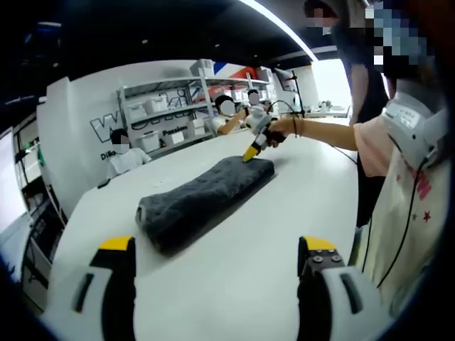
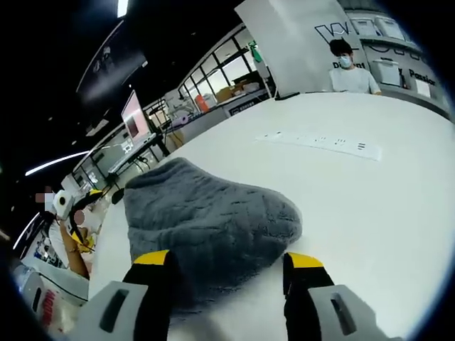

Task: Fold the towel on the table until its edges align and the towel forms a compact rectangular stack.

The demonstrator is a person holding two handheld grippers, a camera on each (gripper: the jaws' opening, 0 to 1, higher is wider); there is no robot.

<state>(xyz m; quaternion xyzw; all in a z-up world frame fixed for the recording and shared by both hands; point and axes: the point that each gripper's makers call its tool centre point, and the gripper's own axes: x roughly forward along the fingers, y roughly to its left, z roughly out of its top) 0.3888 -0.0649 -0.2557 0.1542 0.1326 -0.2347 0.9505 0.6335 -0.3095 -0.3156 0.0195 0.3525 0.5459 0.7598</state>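
While the left tool hovers low over the white desk in the left gripper view, its 2 yellow-tipped jaws stand wide apart with nothing between them. Ahead of them the dark grey towel lies folded into a long, thick strip on the desk, running from near the jaws away toward the far side. At its far end the right tool points down with its yellow tips at the towel's corner, carried by a person's hand on an outstretched arm; whether those tips are closed cannot be told from here. Beyond the desk stand grey shelves loaded with white boxes against a white wall, and several people sit or stand nearby.

Seen in the right gripper view, the right tool has its 2 jaws spread apart, and the rounded, bunched end of the towel lies just ahead of and between them, its edge overlapping the left-hand jaw; no firm grip on the cloth can be seen. A white power strip lies flat on the desk well beyond the towel, and a seated person in a mask is at the far edge
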